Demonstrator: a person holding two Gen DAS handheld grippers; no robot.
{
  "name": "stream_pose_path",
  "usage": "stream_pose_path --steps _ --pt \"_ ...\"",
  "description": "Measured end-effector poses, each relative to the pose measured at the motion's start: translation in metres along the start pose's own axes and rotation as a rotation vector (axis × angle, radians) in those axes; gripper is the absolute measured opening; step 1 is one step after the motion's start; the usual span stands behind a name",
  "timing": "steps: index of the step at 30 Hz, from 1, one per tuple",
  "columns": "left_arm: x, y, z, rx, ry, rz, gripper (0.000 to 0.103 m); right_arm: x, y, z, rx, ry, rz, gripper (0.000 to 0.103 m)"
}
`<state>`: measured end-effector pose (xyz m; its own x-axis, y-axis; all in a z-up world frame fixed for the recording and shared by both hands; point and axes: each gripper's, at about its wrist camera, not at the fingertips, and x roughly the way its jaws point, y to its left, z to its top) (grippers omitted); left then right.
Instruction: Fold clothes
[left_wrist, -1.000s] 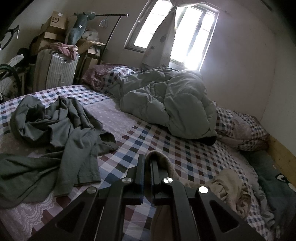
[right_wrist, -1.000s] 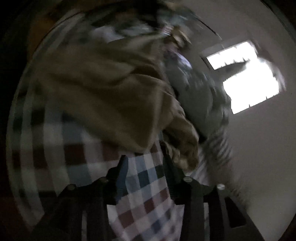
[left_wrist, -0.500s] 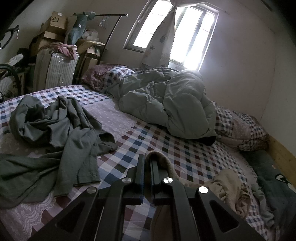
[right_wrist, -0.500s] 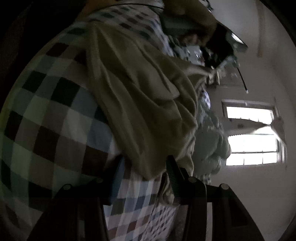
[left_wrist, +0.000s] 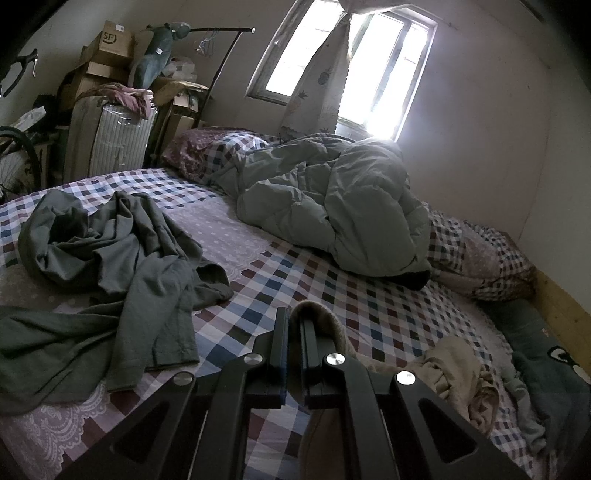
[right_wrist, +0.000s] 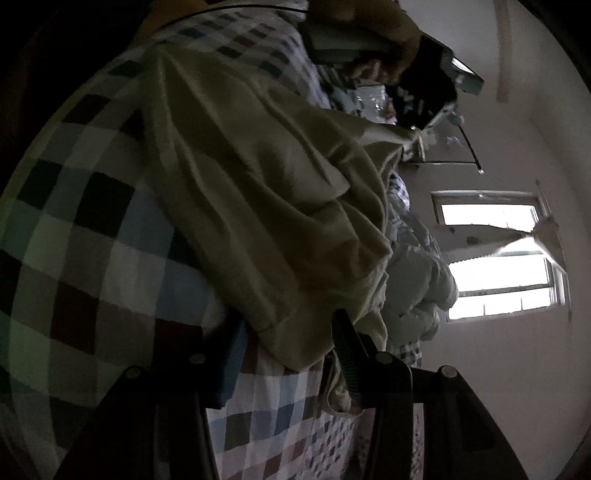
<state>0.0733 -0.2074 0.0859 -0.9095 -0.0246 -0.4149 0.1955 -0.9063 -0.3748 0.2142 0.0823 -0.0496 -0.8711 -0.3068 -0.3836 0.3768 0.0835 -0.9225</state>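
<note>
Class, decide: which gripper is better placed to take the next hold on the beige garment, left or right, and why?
Right. The right gripper stands open astride the beige garment's free hem; the left gripper is already shut on another fold.

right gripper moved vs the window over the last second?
Yes. The right gripper has rolled: the window, tilted near the upper right before, now sits level and lower right. The beige garment now lies between its jaws.
</note>
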Motion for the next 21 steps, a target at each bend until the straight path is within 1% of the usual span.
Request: stream_pose_path --steps 4,15,21 --pt "0.0004 -0.0008 -0.0009 0.004 0.004 0.003 0.004 0.0022 -0.0027 0.0013 0.018 -0.008 -0.007 0.049" --pt "0.0006 -0.0013 -0.0013 0.005 0.005 -0.001 0.004 0.0002 -0.0022 0.0055 0.013 -0.006 -0.01 0.049" --pt "0.0015 -0.0009 -0.0006 0.003 0.006 -0.002 0.004 0.0035 -0.0025 0.0096 0.043 0.0 -0.021 0.049"
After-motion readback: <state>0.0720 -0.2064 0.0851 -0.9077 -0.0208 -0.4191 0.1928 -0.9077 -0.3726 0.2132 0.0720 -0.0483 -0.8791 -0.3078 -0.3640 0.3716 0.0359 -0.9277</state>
